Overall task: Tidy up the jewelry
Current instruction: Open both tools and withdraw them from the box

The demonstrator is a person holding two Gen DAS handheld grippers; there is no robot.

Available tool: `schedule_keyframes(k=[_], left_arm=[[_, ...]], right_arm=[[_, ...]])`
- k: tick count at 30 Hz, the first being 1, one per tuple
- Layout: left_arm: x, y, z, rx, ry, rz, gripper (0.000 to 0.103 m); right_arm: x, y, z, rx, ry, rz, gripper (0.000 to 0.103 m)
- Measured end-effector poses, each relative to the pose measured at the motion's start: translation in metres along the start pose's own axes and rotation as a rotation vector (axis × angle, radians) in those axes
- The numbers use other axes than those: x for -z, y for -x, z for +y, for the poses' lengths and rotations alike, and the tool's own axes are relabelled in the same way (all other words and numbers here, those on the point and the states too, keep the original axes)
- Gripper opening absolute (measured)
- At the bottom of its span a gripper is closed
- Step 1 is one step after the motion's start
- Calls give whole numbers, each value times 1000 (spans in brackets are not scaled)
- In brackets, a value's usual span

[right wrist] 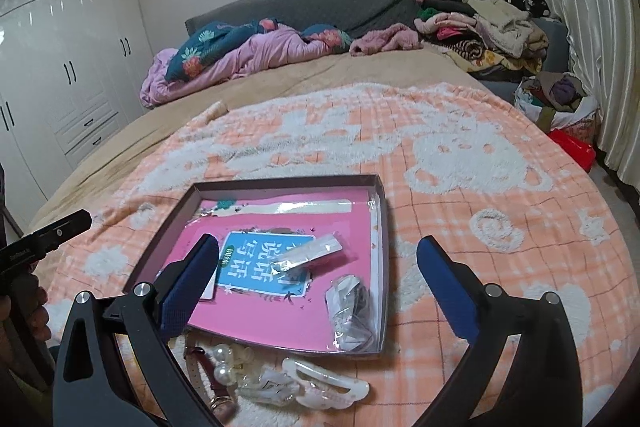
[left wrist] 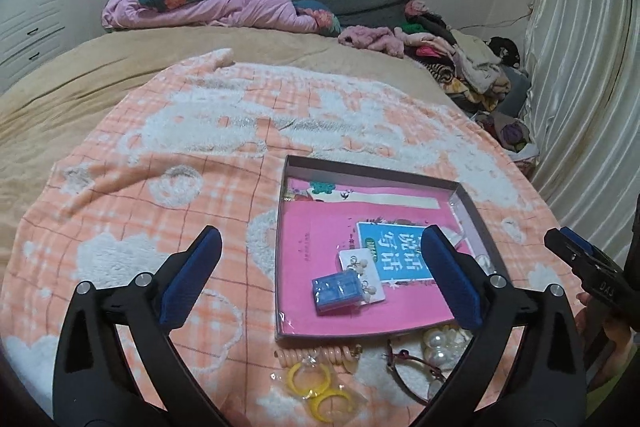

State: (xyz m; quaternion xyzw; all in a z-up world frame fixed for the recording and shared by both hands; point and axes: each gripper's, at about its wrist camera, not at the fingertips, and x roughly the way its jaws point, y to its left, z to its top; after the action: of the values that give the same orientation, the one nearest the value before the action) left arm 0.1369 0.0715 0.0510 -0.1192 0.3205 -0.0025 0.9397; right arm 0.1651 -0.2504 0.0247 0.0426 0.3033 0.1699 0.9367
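While both hand-held tools are hanging above the peach-and-white checked fleece blanket (left wrist: 168,155), the left gripper (left wrist: 320,279) is standing with its blue pads spread wide and nothing between them, and the right gripper (right wrist: 316,279) is gaping just as wide and just as empty. Resting on the blanket is the shallow grey-rimmed cardboard tray with a pink floor (left wrist: 360,169), which is already holding a small blue plastic box (left wrist: 335,290) lying on a white card of pearl earrings (left wrist: 360,261).

Still waiting outside the tray, just beside its near rim, is the loose jewelry: a pair of yellow plastic rings (left wrist: 320,389), a peach coiled hair tie (left wrist: 310,354), a cluster of large white pearl beads (left wrist: 436,345) and a dark red thin strap (left wrist: 416,367).

In the right wrist view a white plastic claw clip (right wrist: 332,385) is lying with its long axis running across the picture, just below the tray's near edge (right wrist: 280,345) and close under the right gripper.

Judging from this, the yellow rings are sitting nearer the left hand, low between its fingers, while the clip is nearer the right.
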Motion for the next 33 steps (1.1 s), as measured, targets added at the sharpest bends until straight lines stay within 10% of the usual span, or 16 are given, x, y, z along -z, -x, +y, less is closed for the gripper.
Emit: schedule_keyframes(k=[33], left_arm=[[21, 73, -21, 32, -35, -58, 93]], right_arm=[[10, 92, 12, -67, 7, -71, 99]])
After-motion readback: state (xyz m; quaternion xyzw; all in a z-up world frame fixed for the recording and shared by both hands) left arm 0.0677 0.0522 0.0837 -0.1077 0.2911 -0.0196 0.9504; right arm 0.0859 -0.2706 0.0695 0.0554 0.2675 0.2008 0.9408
